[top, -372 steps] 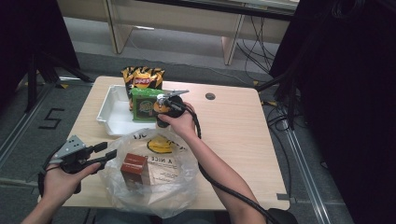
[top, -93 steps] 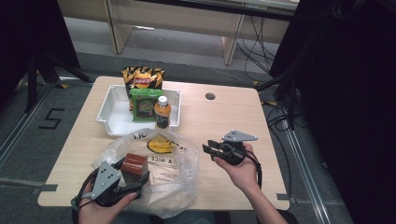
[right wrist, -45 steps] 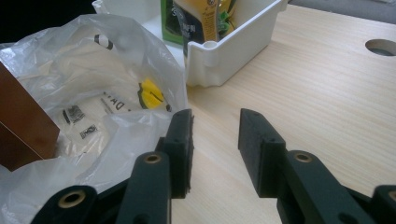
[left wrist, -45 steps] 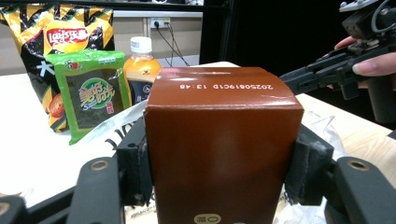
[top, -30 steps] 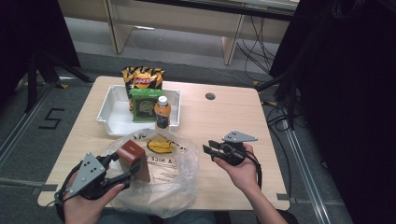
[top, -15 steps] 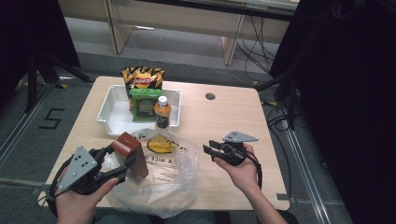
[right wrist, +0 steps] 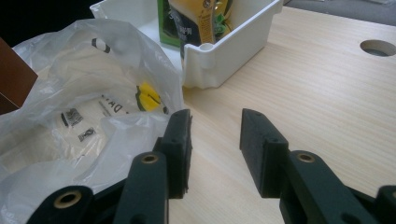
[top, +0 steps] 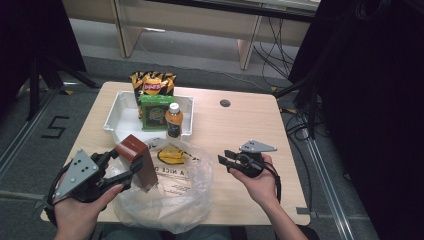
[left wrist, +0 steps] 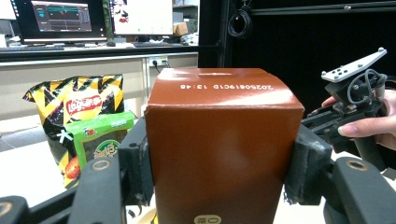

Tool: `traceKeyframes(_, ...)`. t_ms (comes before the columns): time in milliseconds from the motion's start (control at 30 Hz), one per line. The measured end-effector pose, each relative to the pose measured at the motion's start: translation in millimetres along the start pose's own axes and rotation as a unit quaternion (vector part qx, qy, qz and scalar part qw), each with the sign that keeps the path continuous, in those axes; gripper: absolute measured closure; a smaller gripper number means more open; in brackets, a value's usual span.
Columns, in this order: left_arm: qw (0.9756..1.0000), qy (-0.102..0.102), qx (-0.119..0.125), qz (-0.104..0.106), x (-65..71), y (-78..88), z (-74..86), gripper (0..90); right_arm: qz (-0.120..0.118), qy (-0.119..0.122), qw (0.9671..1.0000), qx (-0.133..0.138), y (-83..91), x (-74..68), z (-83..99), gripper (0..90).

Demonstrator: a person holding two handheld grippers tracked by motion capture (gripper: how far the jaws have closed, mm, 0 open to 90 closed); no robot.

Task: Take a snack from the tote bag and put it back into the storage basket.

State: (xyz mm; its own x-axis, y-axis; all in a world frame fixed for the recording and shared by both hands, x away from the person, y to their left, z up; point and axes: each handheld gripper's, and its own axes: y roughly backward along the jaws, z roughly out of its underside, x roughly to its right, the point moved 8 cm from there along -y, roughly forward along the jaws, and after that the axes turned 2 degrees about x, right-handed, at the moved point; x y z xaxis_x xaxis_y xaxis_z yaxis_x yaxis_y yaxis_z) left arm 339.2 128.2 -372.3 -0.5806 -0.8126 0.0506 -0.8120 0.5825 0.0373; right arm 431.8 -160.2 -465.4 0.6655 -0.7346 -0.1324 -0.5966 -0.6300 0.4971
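Left gripper view shows its jaws pinching the brown box [left wrist: 219, 149]; the right gripper [top: 231, 161] holds its jaws spread, empty.

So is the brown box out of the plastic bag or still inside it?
Out. The left claw grips the brown box above the plastic bag, clear of the film.

Upper middle of the high view: a white tray [top: 116, 116] on the wooden surface [top: 250, 130] holds a chip bag [top: 152, 84], a green packet [top: 156, 111] and an orange-labelled bottle [top: 173, 120]; a round hole [top: 225, 103] lies to its right
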Motion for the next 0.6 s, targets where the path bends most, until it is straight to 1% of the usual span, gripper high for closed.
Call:
traceKeyframes(33,1.0,0.002,0.002,0.0,0.0,-0.3,-0.7,37.7,0.003,0.014,0.9999,0.008,-0.5,2.7,-1.4,64.3)
traceKeyframes(67,1.0,0.002,0.003,0.0,-0.5,-0.5,-2.1,37.7,0.004,0.014,0.9999,0.007,-0.3,2.9,-1.4,64.2)
traceKeyframes(133,1.0,0.003,0.004,0.001,-0.4,-0.6,-3.7,37.7,0.002,-0.005,1.0,0.005,0.5,-1.1,-1.3,64.2)
traceKeyframes(167,1.0,0.001,0.004,0.003,-0.3,-0.9,-4.8,37.7,0.001,0.001,1.0,0.008,0.2,-0.5,-1.7,64.1)
traceKeyframes(200,1.0,0.001,0.005,0.004,0.0,-1.4,-5.7,37.7,0.0,-0.002,1.0,0.005,0.5,-1.0,-1.6,64.1)
traceKeyframes(267,1.0,0.0,0.007,0.006,0.2,-2.1,-7.3,37.7,0.003,0.003,1.0,0.009,-0.5,-0.1,-1.5,64.0)
traceKeyframes(300,1.0,-0.001,0.007,0.006,0.0,-2.3,-7.6,37.7,0.001,0.002,1.0,0.007,0.0,-0.4,-1.3,63.9)
traceKeyframes(367,0.9999,0.0,0.008,0.006,-0.4,-2.7,-8.3,37.8,0.008,0.018,0.9998,0.005,1.1,2.7,-1.8,63.8)
traceKeyframes(433,0.9999,0.001,0.01,0.005,-1.3,-3.2,-9.2,37.8,0.008,0.018,0.9998,0.005,1.1,2.8,-1.8,63.8)
traceKeyframes(467,0.9999,0.0,0.01,0.004,-2.3,-3.4,-10.0,37.8,0.011,0.023,0.9996,0.008,0.3,4.0,-1.8,63.8)
traceKeyframes(500,0.9999,-0.001,0.011,0.003,-3.1,-3.5,-11.0,37.8,0.011,0.023,0.9996,0.008,0.3,4.0,-1.8,63.8)
traceKeyframes(533,0.9999,0.0,0.014,0.003,-3.4,-3.9,-12.2,37.8,0.002,0.018,0.9998,0.004,0.0,2.5,-1.1,63.8)
traceKeyframes(600,0.9999,-0.002,0.015,0.001,-4.9,-4.0,-13.8,37.8,0.005,0.016,0.9998,0.006,-0.1,2.7,-1.2,63.8)
